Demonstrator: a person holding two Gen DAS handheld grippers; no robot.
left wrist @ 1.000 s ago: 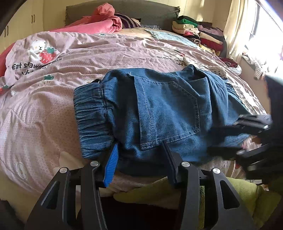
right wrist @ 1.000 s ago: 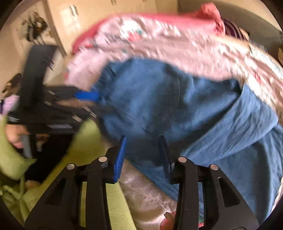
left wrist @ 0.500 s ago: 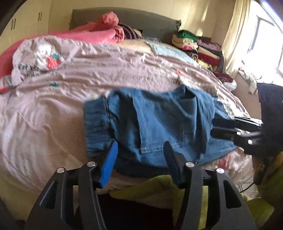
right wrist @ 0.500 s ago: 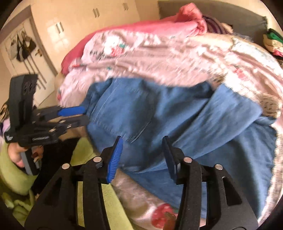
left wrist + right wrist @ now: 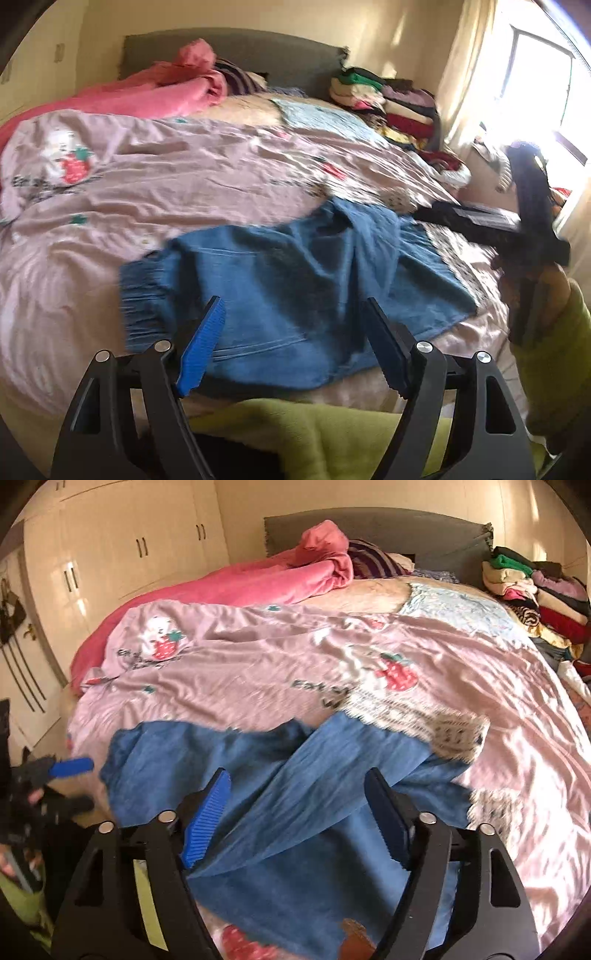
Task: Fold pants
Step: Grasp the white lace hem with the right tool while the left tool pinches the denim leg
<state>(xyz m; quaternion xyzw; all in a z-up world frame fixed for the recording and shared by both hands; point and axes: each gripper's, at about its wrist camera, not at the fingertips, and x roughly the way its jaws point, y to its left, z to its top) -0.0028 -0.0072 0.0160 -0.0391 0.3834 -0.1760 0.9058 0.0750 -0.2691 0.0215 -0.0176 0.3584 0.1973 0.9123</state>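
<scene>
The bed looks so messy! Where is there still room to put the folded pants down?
The widest free patch is the pink strawberry sheet, between the blue pants and the pink blanket. More bare sheet lies right of the pants. It is crowded at the far right corner, where the clothes stack sits. Both the left gripper and right gripper are open and empty.
</scene>
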